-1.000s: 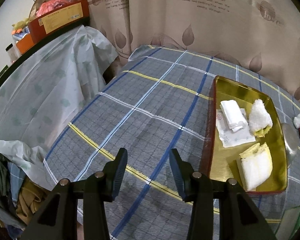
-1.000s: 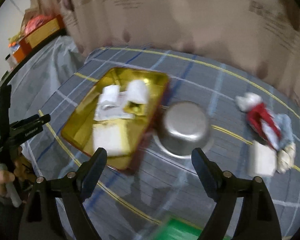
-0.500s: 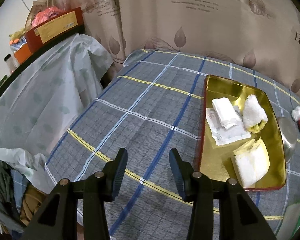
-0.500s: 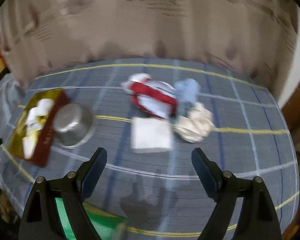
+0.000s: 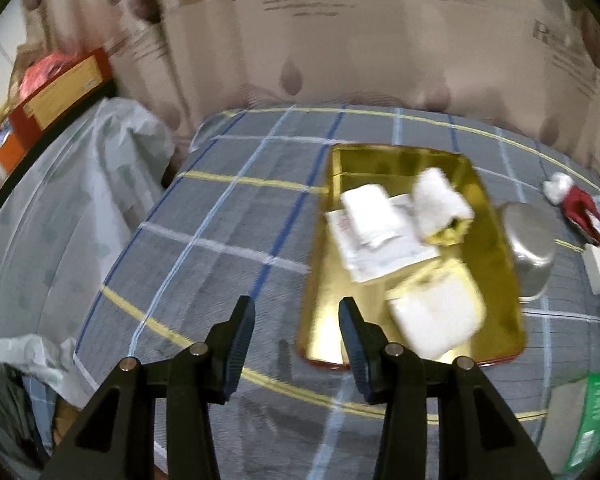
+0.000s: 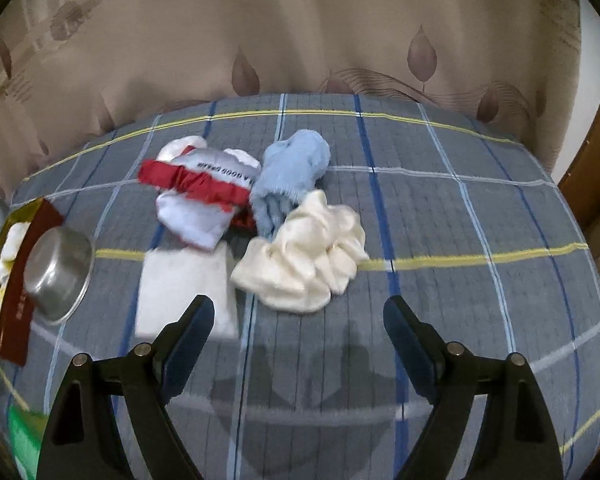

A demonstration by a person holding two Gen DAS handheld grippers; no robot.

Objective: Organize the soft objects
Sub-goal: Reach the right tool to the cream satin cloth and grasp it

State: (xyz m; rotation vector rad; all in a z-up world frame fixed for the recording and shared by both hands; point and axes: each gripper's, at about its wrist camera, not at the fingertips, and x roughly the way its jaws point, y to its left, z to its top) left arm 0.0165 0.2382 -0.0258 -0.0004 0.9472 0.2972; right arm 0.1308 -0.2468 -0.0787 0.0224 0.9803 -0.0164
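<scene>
— Cream satin, bunched into a scrunchie-like heap (image 6: 300,262), lies at the middle of the right wrist view, just above the right gripper (image 6: 298,320). Is anything held?

— No. That gripper's jaws stand wide apart over bare checked tablecloth (image 6: 480,200), nothing between them — spread enough, I judge, to take a bulky soft thing.

— And the rest of the pile?

— A fuzzy pale-blue sock (image 6: 292,172) touches the cream heap from above; left of it sits a red-and-white printed cloth bag (image 6: 200,196), and below that a flat white folded cloth (image 6: 184,292).

— Where do they go?

— Probably the shiny gold rectangular tray (image 5: 500,248), right of centre in the left wrist view. It already carries a white rolled towel (image 5: 440,200), a white folded pad (image 5: 370,216) on paper, and a white-and-yellow sponge-like block (image 5: 436,312).

— The left gripper (image 5: 296,322)?

— Jaws half open, empty, hovering near the tray's lower left corner — perhaps to steady it. An upturned steel bowl (image 5: 530,248) sits against the tray's right side.
</scene>
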